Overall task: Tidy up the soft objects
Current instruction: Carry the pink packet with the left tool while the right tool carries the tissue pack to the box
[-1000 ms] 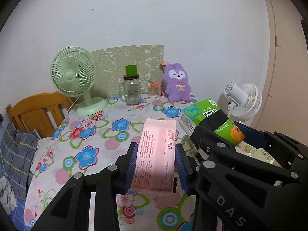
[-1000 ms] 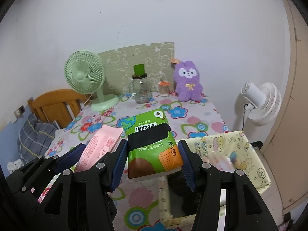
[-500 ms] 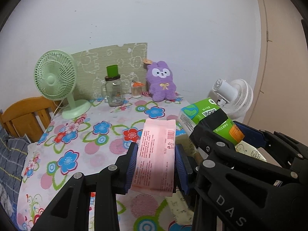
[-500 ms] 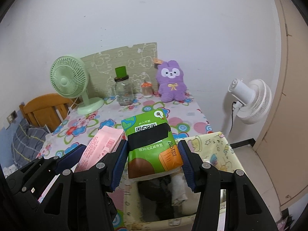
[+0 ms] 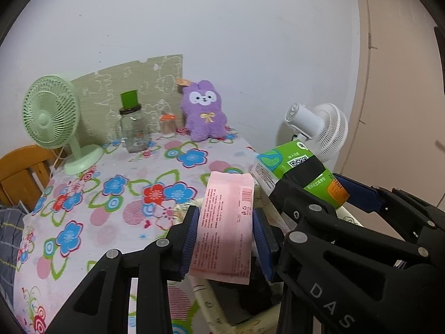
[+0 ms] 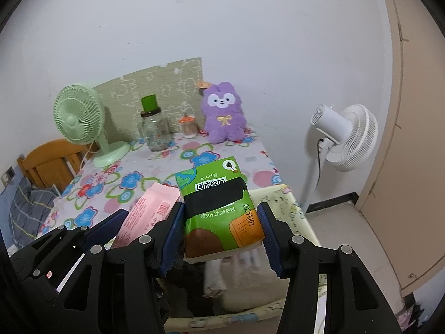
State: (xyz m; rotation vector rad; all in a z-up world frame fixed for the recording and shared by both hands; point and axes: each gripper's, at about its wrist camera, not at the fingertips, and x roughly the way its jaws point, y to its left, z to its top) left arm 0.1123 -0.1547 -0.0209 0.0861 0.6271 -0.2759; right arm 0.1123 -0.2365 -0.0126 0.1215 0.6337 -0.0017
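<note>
My left gripper (image 5: 225, 232) is shut on a pink soft pack (image 5: 226, 222) and holds it above the near left edge of a cream fabric basket (image 5: 207, 303). My right gripper (image 6: 221, 232) is shut on a green tissue pack (image 6: 219, 208) and holds it above the same basket (image 6: 292, 203), which has dark and light soft items inside. The green pack also shows in the left wrist view (image 5: 300, 172), and the pink pack in the right wrist view (image 6: 147, 211). A purple plush bunny (image 6: 224, 114) sits at the back of the table.
The floral tablecloth table (image 5: 111, 194) holds a green desk fan (image 5: 52, 119), a glass jar with a green lid (image 5: 133, 128) and a small orange-lidded jar (image 5: 167, 124). A white standing fan (image 6: 342, 136) stands to the right. A wooden chair (image 6: 47, 164) is at the left.
Both grippers have moved right with their packs, from over the tablecloth to over the basket. The basket's inside now shows under both packs.
</note>
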